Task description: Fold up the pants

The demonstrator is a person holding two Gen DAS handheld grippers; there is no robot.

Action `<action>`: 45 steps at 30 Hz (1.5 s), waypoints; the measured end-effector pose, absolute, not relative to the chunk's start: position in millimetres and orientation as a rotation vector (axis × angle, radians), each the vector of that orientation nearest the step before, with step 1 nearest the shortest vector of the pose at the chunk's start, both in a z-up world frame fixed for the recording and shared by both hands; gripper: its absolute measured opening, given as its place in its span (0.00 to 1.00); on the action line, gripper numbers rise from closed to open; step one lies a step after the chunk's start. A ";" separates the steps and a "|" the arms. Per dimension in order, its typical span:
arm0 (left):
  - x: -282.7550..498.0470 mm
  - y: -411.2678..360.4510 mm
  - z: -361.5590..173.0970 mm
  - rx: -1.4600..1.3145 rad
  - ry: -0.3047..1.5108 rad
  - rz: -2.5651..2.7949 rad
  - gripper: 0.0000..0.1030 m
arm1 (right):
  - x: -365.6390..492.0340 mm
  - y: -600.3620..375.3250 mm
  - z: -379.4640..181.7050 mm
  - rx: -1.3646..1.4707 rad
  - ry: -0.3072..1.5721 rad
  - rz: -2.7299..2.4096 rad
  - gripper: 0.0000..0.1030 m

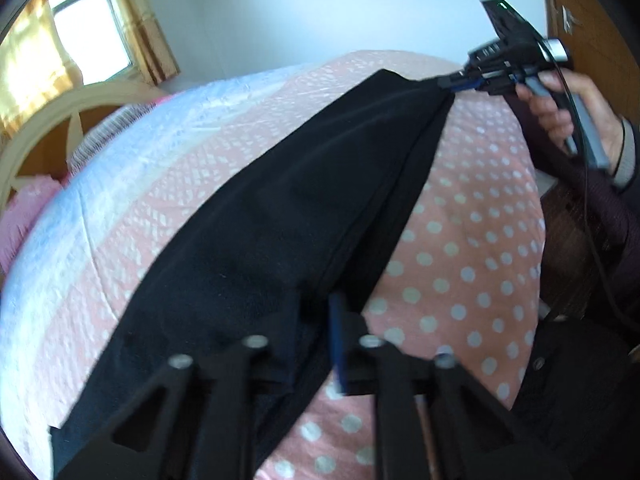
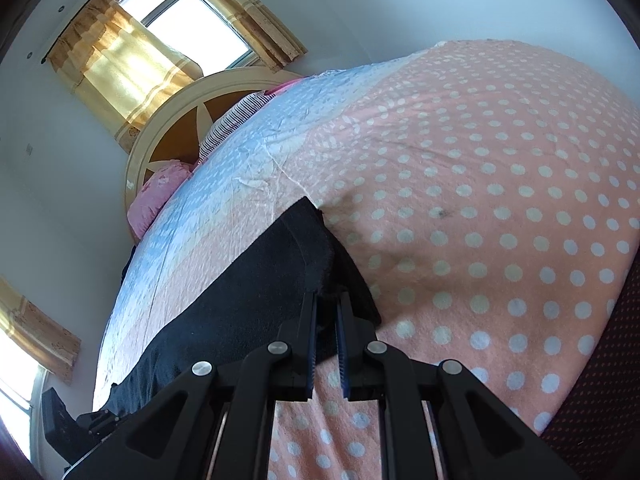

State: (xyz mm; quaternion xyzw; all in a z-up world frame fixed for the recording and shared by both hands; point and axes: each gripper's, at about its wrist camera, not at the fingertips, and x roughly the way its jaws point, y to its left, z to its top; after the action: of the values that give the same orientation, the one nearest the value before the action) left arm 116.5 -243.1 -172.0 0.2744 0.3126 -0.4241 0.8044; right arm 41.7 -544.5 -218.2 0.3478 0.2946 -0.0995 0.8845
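In the left wrist view, the black fabric pants (image 1: pixel 280 220) stretch as a long dark band from the lower left of the frame to the upper right, lifted over the pink bedspread with white polka dots (image 1: pixel 460 248). The left tongs (image 1: pixel 316 344) sit at the bottom centre, closed on one end of the pants — the cloth covers one finger, so the grip is only partly seen. At the upper right the right tongs (image 1: pixel 448 82) pinch the far end of the cloth, held by the person's hand (image 1: pixel 568 112).

In the right wrist view, the right tongs (image 2: pixel 326 320) stand at lower centre, their blue-padded fingers (image 2: pixel 310 344) nearly together around a bunched fold of the pants (image 2: pixel 248 296). The cloth runs down toward the lower left, where the left tongs (image 2: pixel 86 424) appear at the frame's edge — their grip cannot be told here. A pink pillow (image 2: pixel 160 196) lies by the cream curved headboard (image 2: pixel 168 120) at the left.
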 end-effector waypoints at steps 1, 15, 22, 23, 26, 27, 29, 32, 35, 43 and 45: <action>118.6 -242.1 -169.5 0.575 0.675 -0.899 0.06 | 40.7 -544.2 -215.7 0.718 0.604 -0.206 0.06; 109.3 -233.0 -175.8 0.547 0.691 -0.934 0.03 | 37.8 -552.1 -219.3 0.684 0.654 -0.288 0.06; 107.3 -228.8 -173.4 0.554 0.685 -0.944 0.05 | 41.2 -547.8 -221.3 0.641 0.681 -0.315 0.21; 107.2 -228.7 -171.9 0.558 0.677 -0.929 0.11 | 38.7 -548.1 -220.1 0.636 0.674 -0.351 0.44; 101.8 -218.1 -162.6 0.540 0.664 -0.936 0.12 | 24.9 -549.0 -204.8 0.611 0.616 -0.449 0.54; 98.4 -208.4 -157.9 0.531 0.643 -0.935 0.14 | 20.6 -544.8 -195.6 0.584 0.590 -0.473 0.54; 95.0 -185.8 -152.1 0.510 0.616 -0.908 0.25 | 18.5 -521.4 -171.7 0.494 0.539 -0.442 0.54; 101.0 -150.0 -151.3 0.492 0.594 -0.803 0.36 | 40.0 -460.3 -149.4 0.373 0.567 -0.227 0.53; 118.6 -119.3 -156.2 0.451 0.623 -0.710 0.36 | 69.1 -386.1 -149.8 0.270 0.641 0.027 0.53; 139.1 -86.3 -187.1 0.433 0.720 -0.603 0.37 | 118.2 -263.6 -213.3 0.107 0.877 0.289 0.44; 138.1 -77.7 -188.3 0.393 0.724 -0.623 0.37 | 110.6 -248.9 -215.6 -0.012 0.872 0.276 0.44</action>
State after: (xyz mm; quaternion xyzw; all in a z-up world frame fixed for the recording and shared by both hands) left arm 138.1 -77.7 -188.3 0.1878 0.3463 -0.2980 0.8695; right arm 110.6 -248.9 -215.6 -0.0056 0.4208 0.1332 0.8973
